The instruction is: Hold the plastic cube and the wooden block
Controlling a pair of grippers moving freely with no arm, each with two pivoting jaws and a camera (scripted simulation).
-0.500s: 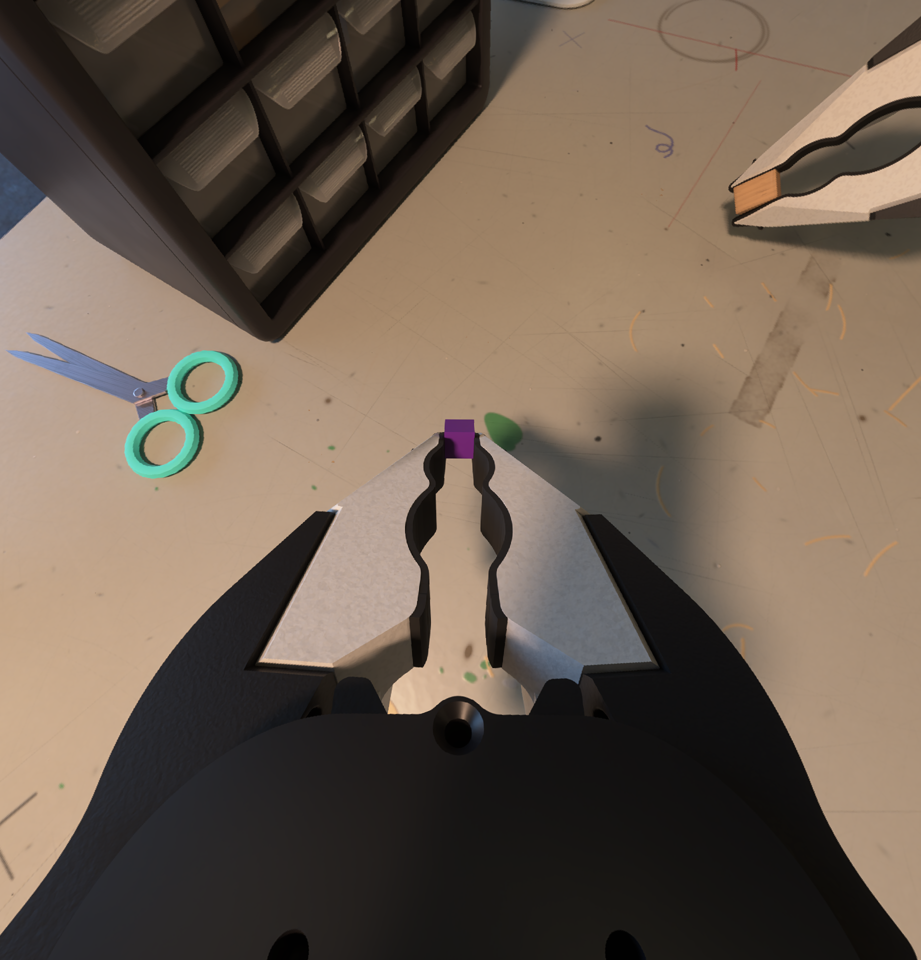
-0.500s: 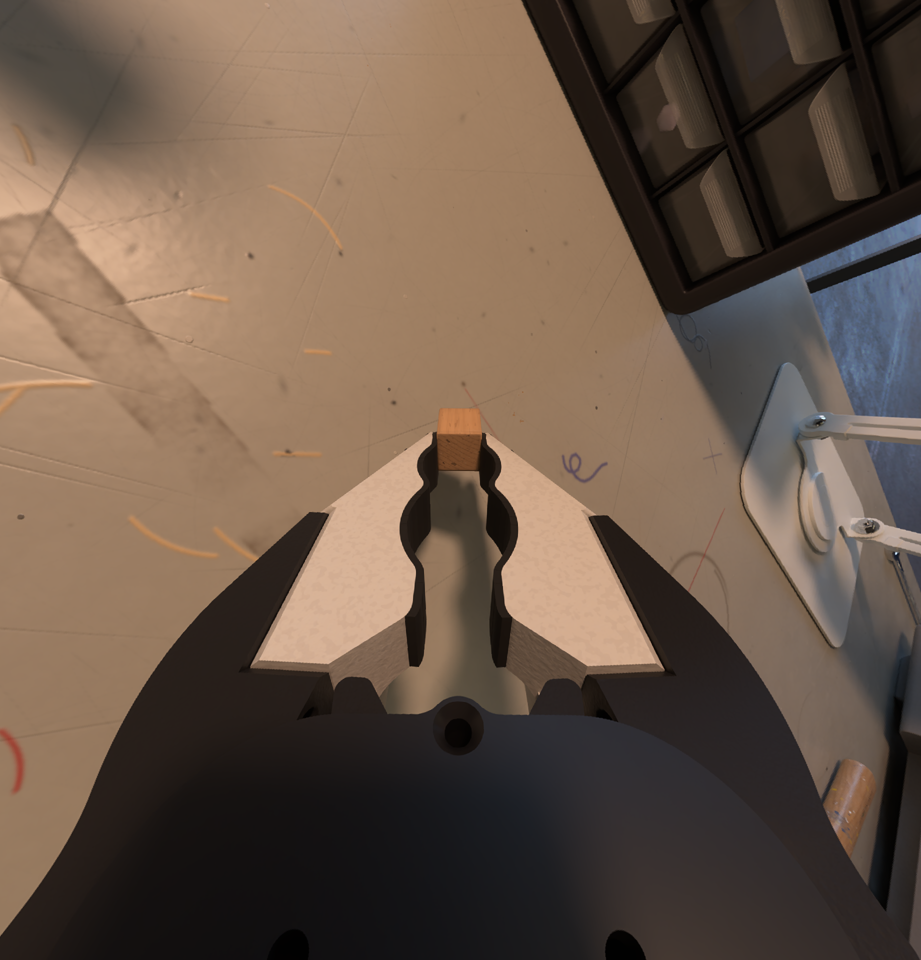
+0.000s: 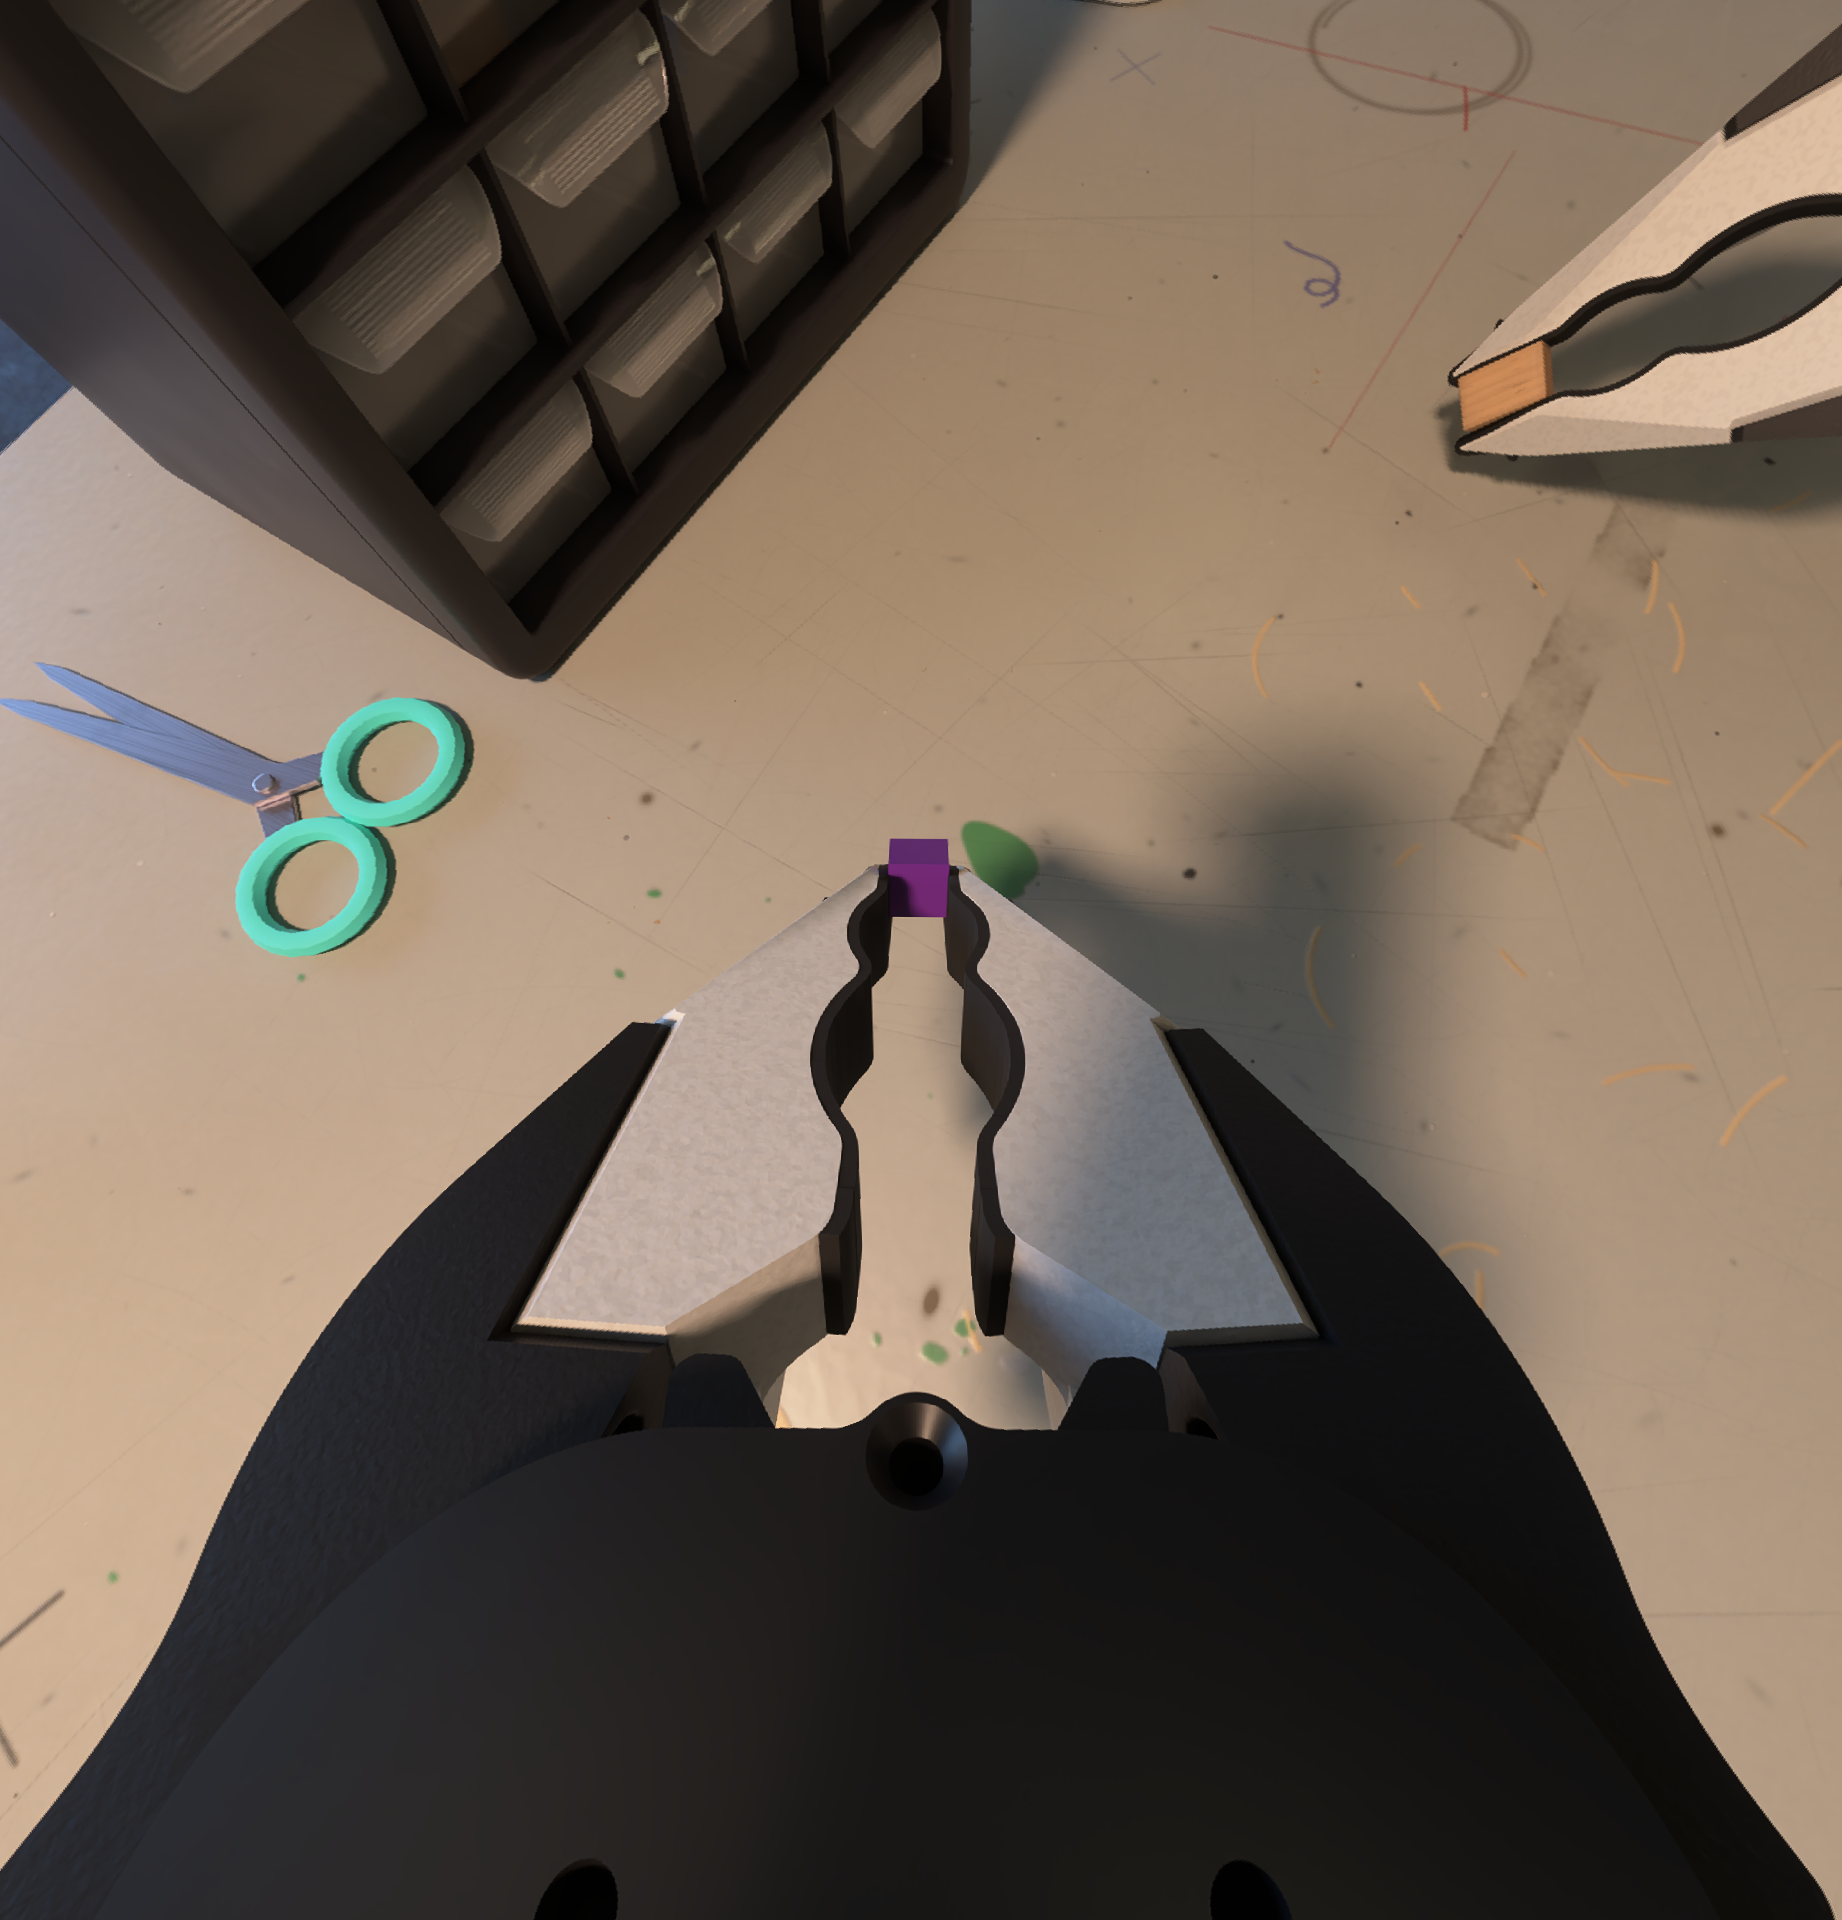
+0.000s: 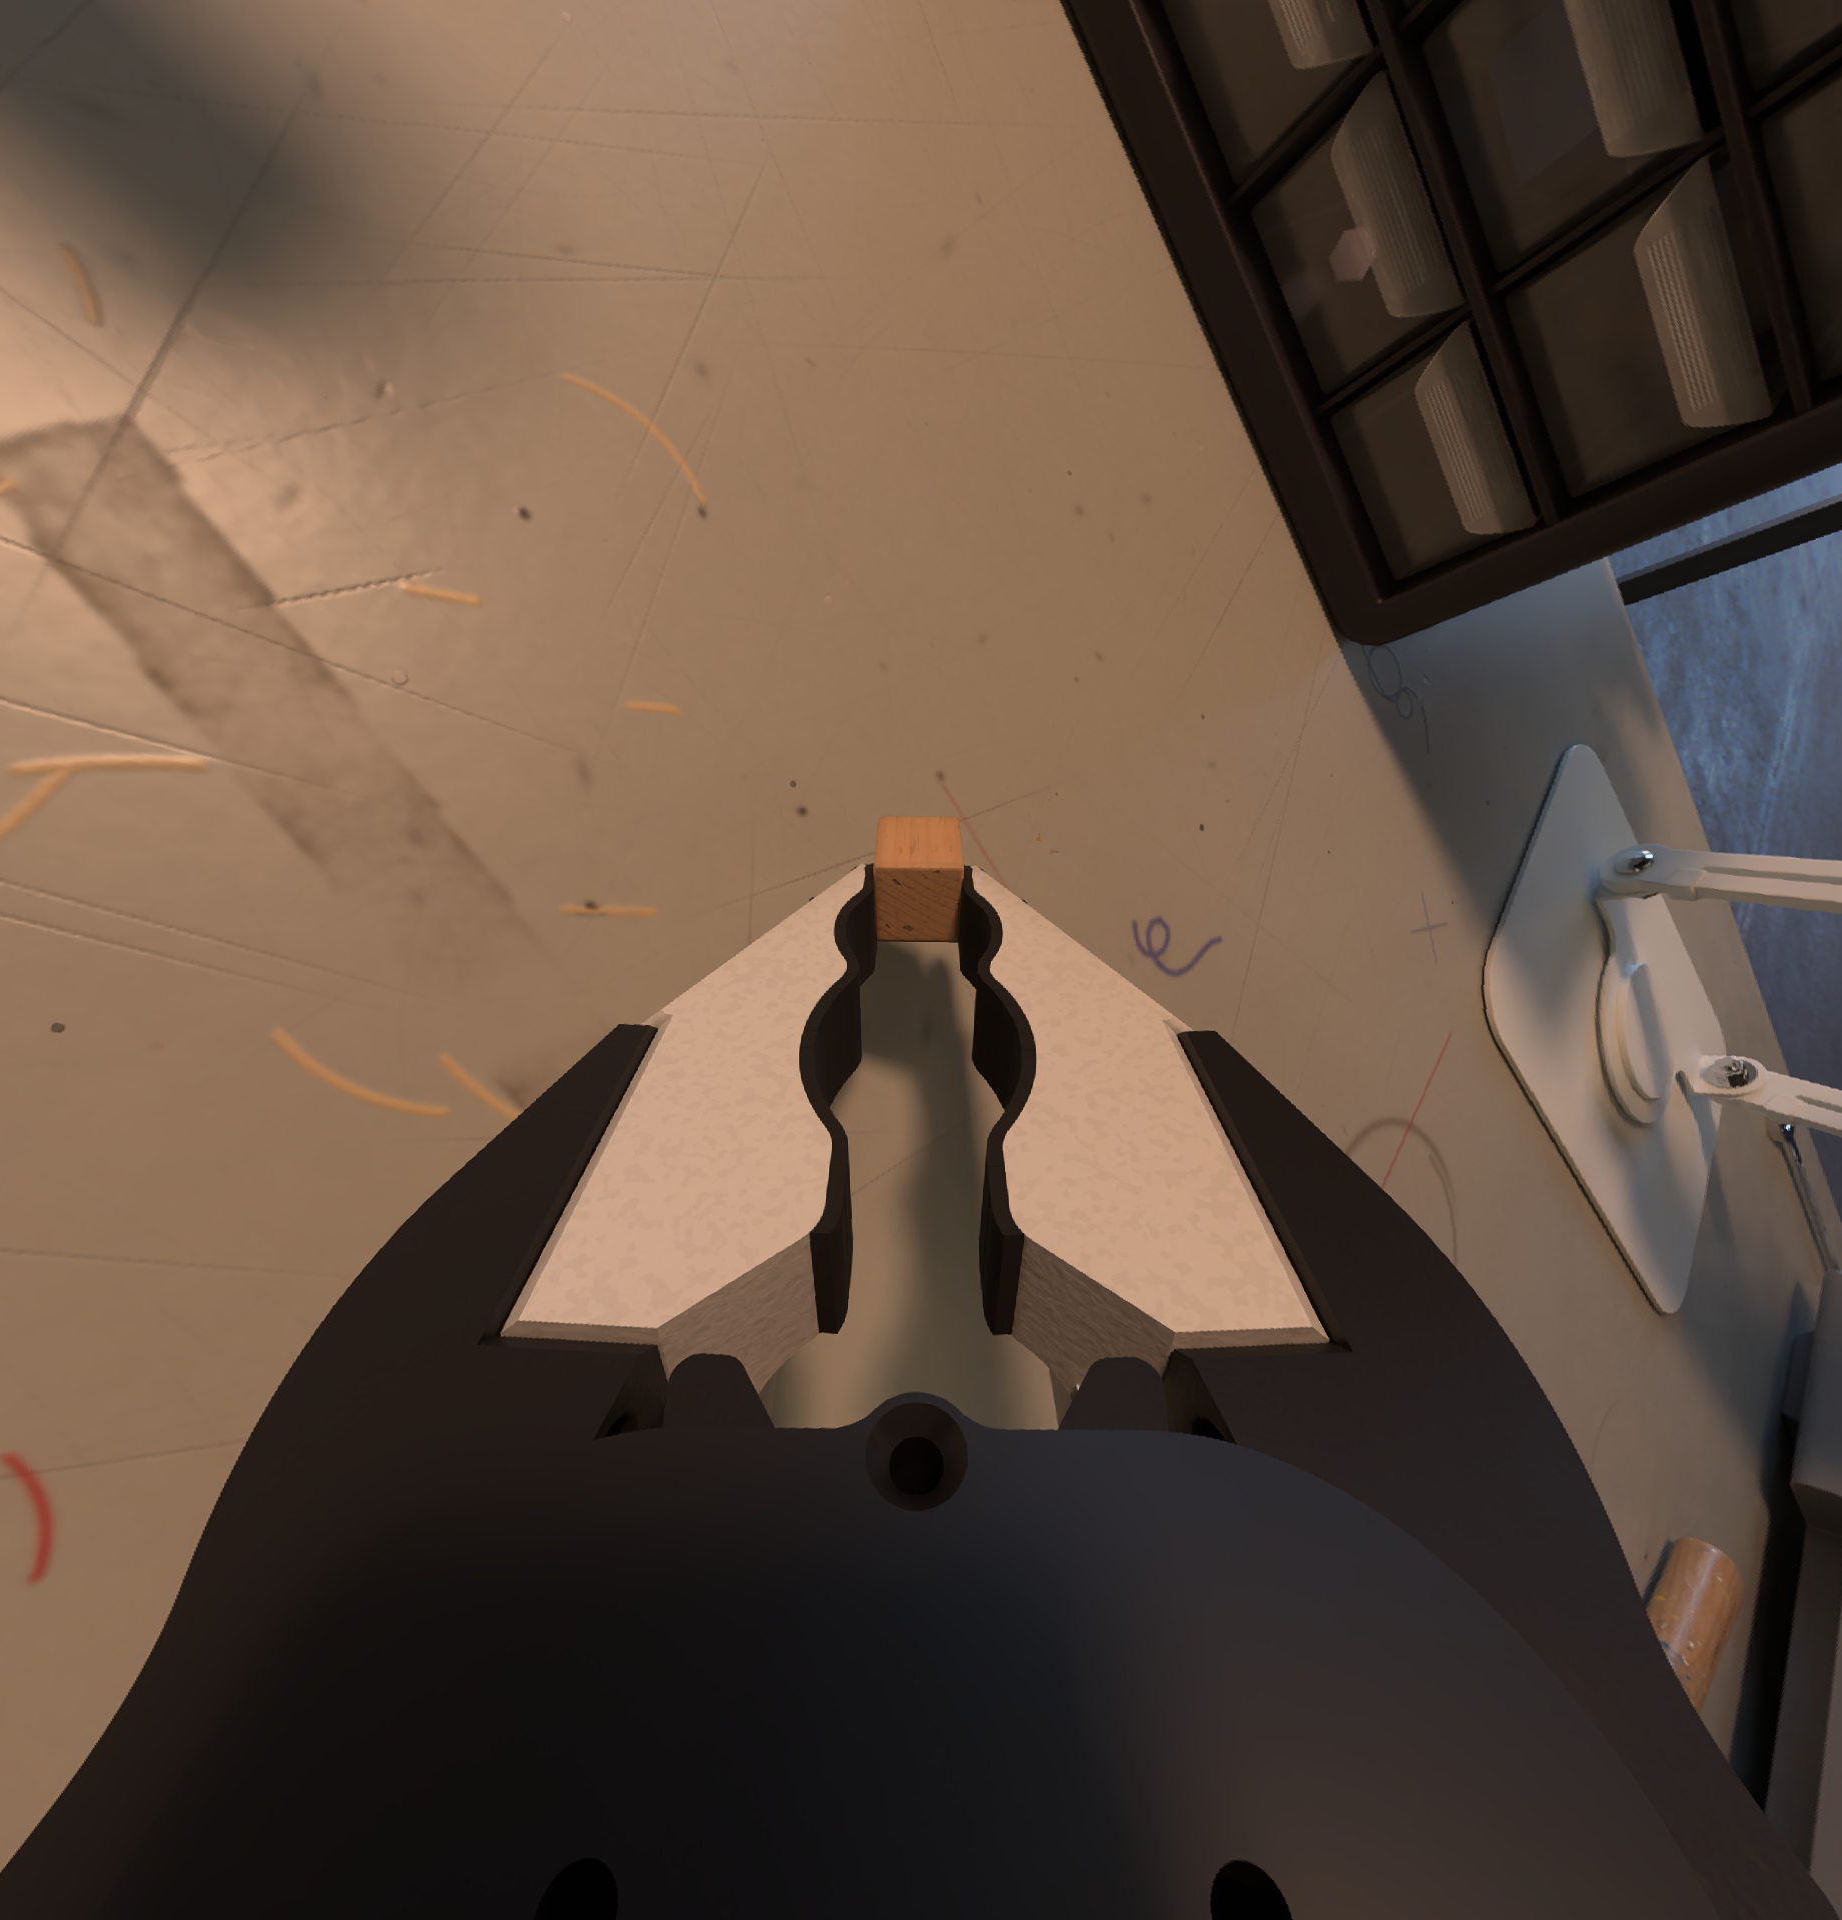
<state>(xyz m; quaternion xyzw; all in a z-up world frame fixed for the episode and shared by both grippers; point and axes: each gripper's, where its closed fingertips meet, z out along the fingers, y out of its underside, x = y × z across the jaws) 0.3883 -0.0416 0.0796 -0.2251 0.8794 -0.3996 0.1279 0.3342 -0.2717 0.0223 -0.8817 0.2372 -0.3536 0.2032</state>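
Observation:
My left gripper point(image 3: 918, 883) is shut on a small purple plastic cube point(image 3: 918, 879), held at the fingertips above the tan worktop. My right gripper point(image 4: 918, 883) is shut on a light wooden block point(image 4: 918, 879), also at the fingertips and off the surface. In the left wrist view the right gripper point(image 3: 1488, 400) shows at the upper right with the wooden block point(image 3: 1505, 387) between its tips.
A dark drawer cabinet point(image 3: 460, 312) stands at the upper left; it also shows in the right wrist view point(image 4: 1582, 291). Green-handled scissors point(image 3: 273, 800) lie to the left. A green spot point(image 3: 998, 854) marks the worktop. A white lamp base point(image 4: 1603, 1029) and a cork-like cylinder point(image 4: 1691, 1631) sit at the right edge.
The scene has shifted only slightly in both views. Both grippers stay shut on their objects.

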